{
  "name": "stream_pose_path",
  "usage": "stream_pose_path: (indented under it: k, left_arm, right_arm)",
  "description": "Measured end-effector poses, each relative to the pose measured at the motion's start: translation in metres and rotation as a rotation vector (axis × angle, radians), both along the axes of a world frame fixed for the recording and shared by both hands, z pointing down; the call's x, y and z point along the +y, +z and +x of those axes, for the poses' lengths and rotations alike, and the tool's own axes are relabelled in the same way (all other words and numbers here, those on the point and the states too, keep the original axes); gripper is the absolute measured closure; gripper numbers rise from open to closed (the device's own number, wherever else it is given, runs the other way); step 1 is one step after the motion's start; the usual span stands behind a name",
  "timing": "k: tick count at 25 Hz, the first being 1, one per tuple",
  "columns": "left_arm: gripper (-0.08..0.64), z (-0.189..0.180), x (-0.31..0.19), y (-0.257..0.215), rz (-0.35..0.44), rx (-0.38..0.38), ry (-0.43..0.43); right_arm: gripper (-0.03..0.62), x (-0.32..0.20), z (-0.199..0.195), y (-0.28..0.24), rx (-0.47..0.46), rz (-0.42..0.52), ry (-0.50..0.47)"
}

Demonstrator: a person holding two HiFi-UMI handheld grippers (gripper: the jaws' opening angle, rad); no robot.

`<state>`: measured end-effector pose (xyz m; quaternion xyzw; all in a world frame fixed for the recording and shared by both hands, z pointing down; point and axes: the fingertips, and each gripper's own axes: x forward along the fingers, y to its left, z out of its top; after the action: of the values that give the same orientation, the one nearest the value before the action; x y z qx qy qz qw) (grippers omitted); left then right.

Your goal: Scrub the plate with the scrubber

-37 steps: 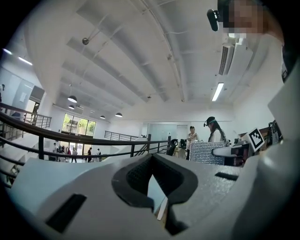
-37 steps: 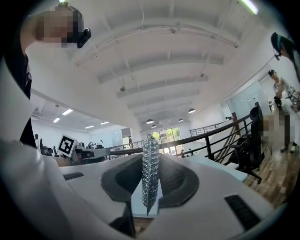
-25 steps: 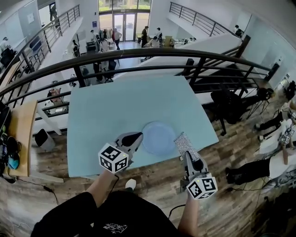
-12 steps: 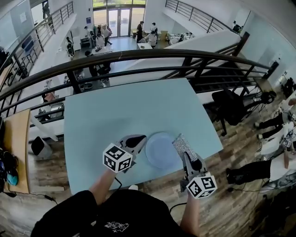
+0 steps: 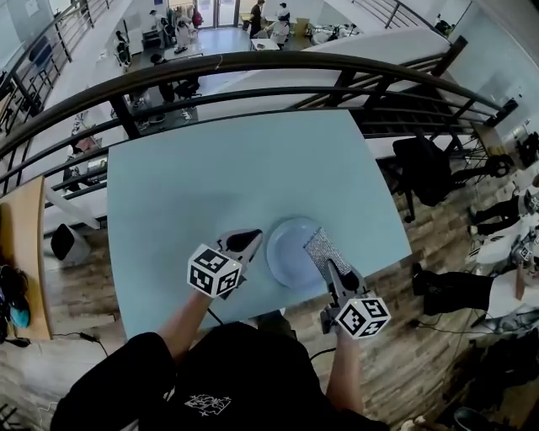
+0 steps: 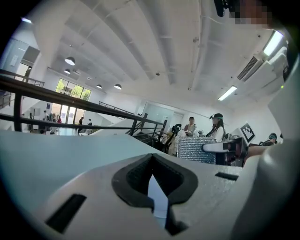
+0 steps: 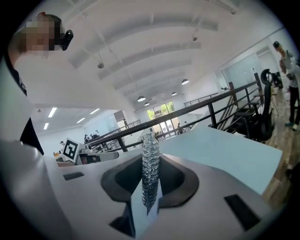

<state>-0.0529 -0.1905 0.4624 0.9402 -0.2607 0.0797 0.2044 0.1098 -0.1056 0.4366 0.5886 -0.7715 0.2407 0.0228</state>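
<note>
1. Plate (image 5: 290, 252) lies by the near edge of the tabletop (image 5: 210, 185); the right tool (image 5: 335, 271) pinches the scrubber (image 5: 318, 247) over the plate's right side.
2. Left tool (image 5: 247, 242), pressed together, sits by the left rim: brace the plate there.
3. Press the scrubber flat and rub in small circles, keeping the plate from sliding off.

Bright upper gallery over an open hall.
A pale blue table (image 5: 210, 185) stands on a wooden floor (image 5: 76, 295) beside a dark curved railing (image 5: 253, 61). Beyond the railing, glass doors (image 5: 223, 10) let daylight in, and round ceiling lamps (image 6: 70, 61) shine above.
</note>
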Motion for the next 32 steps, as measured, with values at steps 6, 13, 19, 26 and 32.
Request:
stream_pose_path:
  k: [6,13,19,26,32]
  left_arm:
    - [0.552,0.016,-0.006,0.057,-0.128,-0.029,-0.043]
    - [0.552,0.027,-0.004,0.121,-0.292,-0.076,-0.084]
    - [0.551,0.039,-0.002,0.16,-0.389,-0.109,-0.122]
    - [0.551,0.043,0.013,0.193,-0.511,-0.093,-0.201]
    - [0.538,0.043,0.018,0.206,-0.564,-0.093,-0.26]
  right_arm:
    - [0.508,-0.02,0.016,0.059,-0.107,-0.191,-0.012]
    - [0.508,-0.033,0.02,0.118,-0.234,-0.365,-0.061]
    - [0.508,-0.041,0.031,0.157,-0.271,-0.467,-0.102]
    - [0.509,-0.038,0.034,0.187,-0.334,-0.534,-0.144]
    - [0.509,-0.033,0.035,0.203,-0.376,-0.563,-0.175]
